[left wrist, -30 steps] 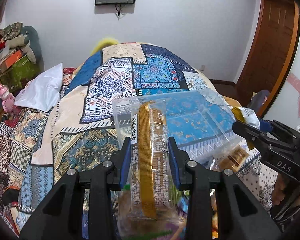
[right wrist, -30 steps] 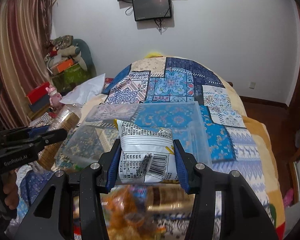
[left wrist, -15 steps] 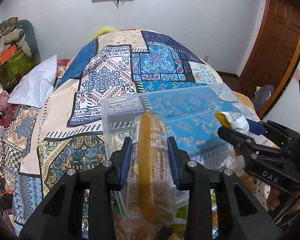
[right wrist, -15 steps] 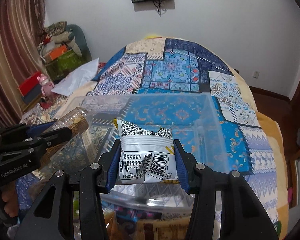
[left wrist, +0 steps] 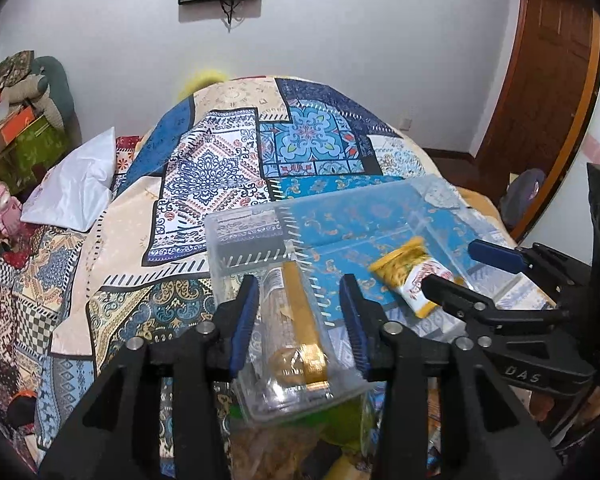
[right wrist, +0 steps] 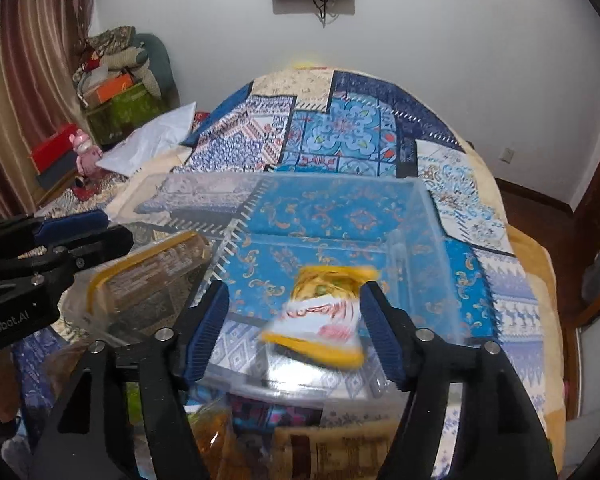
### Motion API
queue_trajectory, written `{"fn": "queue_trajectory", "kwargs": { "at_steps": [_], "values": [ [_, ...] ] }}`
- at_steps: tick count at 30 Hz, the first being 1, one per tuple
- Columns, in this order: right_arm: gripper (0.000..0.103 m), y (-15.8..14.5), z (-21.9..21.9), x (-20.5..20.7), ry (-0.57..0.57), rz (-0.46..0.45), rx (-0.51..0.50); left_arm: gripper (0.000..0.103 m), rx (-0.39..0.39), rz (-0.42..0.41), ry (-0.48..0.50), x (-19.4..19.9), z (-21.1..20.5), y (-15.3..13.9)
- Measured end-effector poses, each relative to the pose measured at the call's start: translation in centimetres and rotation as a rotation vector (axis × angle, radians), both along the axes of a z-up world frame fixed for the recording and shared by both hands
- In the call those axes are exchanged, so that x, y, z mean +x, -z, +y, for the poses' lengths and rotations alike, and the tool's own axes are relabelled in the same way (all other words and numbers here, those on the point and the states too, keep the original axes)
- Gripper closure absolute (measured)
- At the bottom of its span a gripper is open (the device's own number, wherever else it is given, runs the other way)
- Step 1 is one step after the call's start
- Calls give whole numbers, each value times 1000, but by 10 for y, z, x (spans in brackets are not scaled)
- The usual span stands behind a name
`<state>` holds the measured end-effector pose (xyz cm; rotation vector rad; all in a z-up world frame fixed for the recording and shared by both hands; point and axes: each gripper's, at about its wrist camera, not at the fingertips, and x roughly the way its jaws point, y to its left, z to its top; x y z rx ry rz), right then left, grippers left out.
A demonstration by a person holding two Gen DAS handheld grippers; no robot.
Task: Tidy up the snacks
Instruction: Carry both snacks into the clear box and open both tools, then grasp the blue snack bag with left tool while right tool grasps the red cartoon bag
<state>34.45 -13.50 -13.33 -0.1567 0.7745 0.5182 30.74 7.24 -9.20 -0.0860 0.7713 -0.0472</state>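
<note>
1. The left hand-held gripper has its blue-padded fingers spread apart, and the clear cracker pack with a gold stripe lies between them without visibly touching either pad, so it is released.
2. That cracker pack sits at the near left corner of the clear plastic bin, partly inside it; in the right wrist view it lies against the bin's left wall.
3. The right hand-held gripper is also spread wide, with nothing clamped.
4. The yellow-and-white snack bag appears blurred between the right fingers, clear of both pads, over the bin's floor near its front wall.
5. From the left wrist view the same bag shows inside the bin, just ahead of the right hand-held gripper's tips.
6. The bin rests on a bed covered by a patchwork quilt.
7. More snack packets lie in front of the bin, below both hand-held grippers.
</note>
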Motion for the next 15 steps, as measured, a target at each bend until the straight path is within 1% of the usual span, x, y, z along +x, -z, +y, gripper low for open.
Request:
{"fn": "queue_trajectory", "kwargs": {
  "at_steps": [2,5,8,10,15],
  "values": [
    [31,-7,-4,-5,5,-10,16,57,-4,-8,-2,-8,0,-5],
    [30,-17,-10,-16,6,-30,24,53,5,-22,-2,-22,-3,-12],
    [30,-27,-18,-30,6,-55,23,46,14,-40,3,-41,-6,-21],
    [30,-33,-24,-40,8,-70,25,38,14,-52,3,-53,-7,-26],
    [25,-42,-44,-68,21,-89,54,31,8,-67,-2,-86,-9,-36]
  ]
}}
